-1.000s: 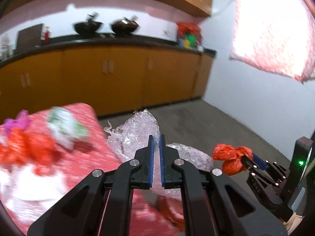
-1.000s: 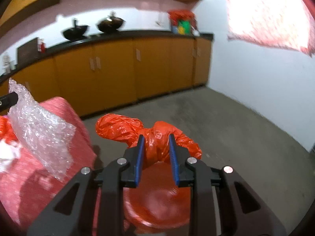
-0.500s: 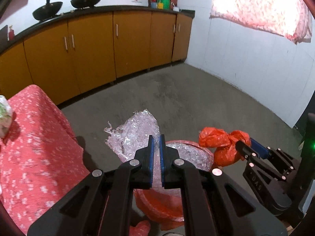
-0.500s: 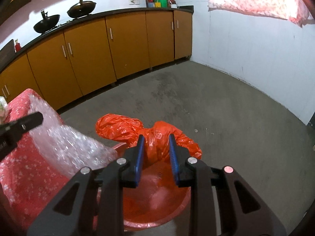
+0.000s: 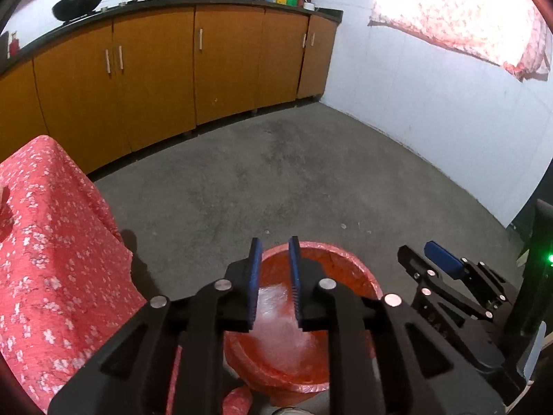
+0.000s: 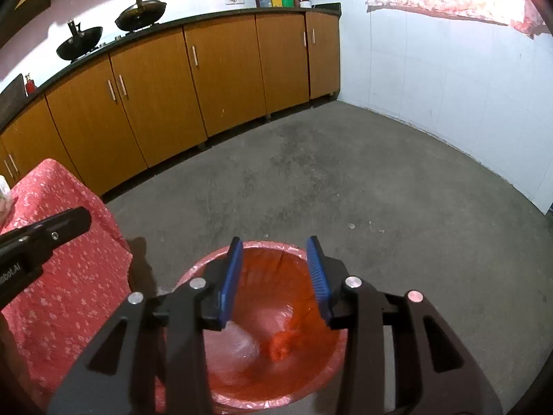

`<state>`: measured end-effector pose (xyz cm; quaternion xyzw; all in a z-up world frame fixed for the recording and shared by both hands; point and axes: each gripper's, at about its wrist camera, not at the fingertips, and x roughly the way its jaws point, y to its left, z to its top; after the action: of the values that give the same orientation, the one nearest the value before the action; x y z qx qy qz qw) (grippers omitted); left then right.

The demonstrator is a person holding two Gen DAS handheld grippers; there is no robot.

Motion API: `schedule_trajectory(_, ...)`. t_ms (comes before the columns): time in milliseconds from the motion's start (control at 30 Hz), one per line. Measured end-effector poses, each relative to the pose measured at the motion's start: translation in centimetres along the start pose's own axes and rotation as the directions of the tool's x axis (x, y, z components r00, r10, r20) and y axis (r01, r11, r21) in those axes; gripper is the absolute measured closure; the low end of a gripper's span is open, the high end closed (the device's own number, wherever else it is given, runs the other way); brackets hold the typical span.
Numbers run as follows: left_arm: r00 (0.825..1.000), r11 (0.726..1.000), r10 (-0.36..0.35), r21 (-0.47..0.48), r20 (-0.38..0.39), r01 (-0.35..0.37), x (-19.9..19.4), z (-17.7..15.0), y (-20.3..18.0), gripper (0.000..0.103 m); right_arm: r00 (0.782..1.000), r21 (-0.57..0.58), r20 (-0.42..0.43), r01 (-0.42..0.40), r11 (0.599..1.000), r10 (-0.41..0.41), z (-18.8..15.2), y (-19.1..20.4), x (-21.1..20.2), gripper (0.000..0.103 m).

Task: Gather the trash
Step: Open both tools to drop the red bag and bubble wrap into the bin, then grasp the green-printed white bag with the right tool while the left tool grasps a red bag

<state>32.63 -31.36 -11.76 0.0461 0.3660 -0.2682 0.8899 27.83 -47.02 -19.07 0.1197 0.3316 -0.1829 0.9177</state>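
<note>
left gripper point(image 5: 273, 276) gaping slightly, holding nothing | right gripper point(image 6: 275, 278) gaping wide, empty | risk: bubble wrap point(image 5: 281, 325) and orange bag point(image 6: 285, 342) springing over lined bin point(image 6: 269, 403) rim

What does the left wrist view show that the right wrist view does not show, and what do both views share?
Only the left wrist view shows the right hand-held gripper from the side, with a green light behind it. Only the right wrist view shows the crumpled orange bag lying in the bin, and the left hand-held gripper reaching in over the red floral cloth. Both show the red-lined bin below open jaws, the clear plastic wrap inside it, the orange cabinets and the two woks.
</note>
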Motion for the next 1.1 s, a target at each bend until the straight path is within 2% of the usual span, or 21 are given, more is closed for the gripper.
schedule_trajectory(133, 0.999, 1.0, 0.011, -0.013, 0.036, -0.011, -2.4, 0.3, 1.1, 0.086, 0.999, -0.024, 0.034, -0.018, 1.0, 0.019, 0.9, 1.1, -2.1, 0.063)
schedule_trajectory(200, 0.997, 0.999, 0.031, -0.025, 0.072, -0.03, -4.8, 0.3, 2.3, 0.086, 0.998, -0.043, 0.054, -0.043, 0.998, 0.046, 1.4, 2.5, -3.6, 0.062)
schedule_trajectory(300, 0.991, 0.997, 0.07, -0.045, 0.113, -0.065, -8.1, 0.0, 4.4, 0.077, 0.991, -0.078, 0.083, -0.1, 0.992, 0.106, 2.3, 5.5, -5.8, 0.062)
schedule_trajectory(467, 0.963, 0.979, 0.194, -0.095, 0.188, -0.179, -14.8, -1.5, 9.1, 0.067, 0.966, -0.155, 0.102, -0.222, 0.963, 0.239, 3.3, 12.2, -9.2, 0.059)
schedule_trajectory(667, 0.902, 0.923, 0.37, -0.196, 0.225, -0.33, -21.5, -5.1, 15.3, 0.054, 0.92, -0.25, 0.073, -0.356, 0.9, 0.384, 2.5, 20.6, -12.2, 0.058)
schedule_trajectory(733, 0.872, 0.888, 0.439, -0.251, 0.215, -0.385, -23.4, -6.8, 18.0, 0.051, 0.903, -0.283, 0.045, -0.399, 0.872, 0.428, 1.7, 23.6, -12.9, 0.058)
schedule_trajectory(833, 0.843, 0.844, 0.505, -0.311, 0.184, -0.437, -25.2, -8.3, 20.9, 0.05, 0.883, -0.315, 0.009, -0.444, 0.839, 0.47, 0.6, 27.4, -13.5, 0.056)
schedule_trajectory(967, 0.801, 0.78, 0.579, -0.39, 0.151, -0.49, -27.2, -9.9, 25.0, 0.045, 0.874, -0.319, -0.012, -0.464, 0.826, 0.486, 0.9, 31.3, -12.9, 0.048)
schedule_trajectory(1100, 0.769, 0.741, 0.621, -0.433, 0.151, -0.513, -28.4, -10.6, 28.3, 0.04, 0.877, -0.32, -0.015, -0.46, 0.828, 0.481, 1.9, 34.3, -11.5, 0.038)
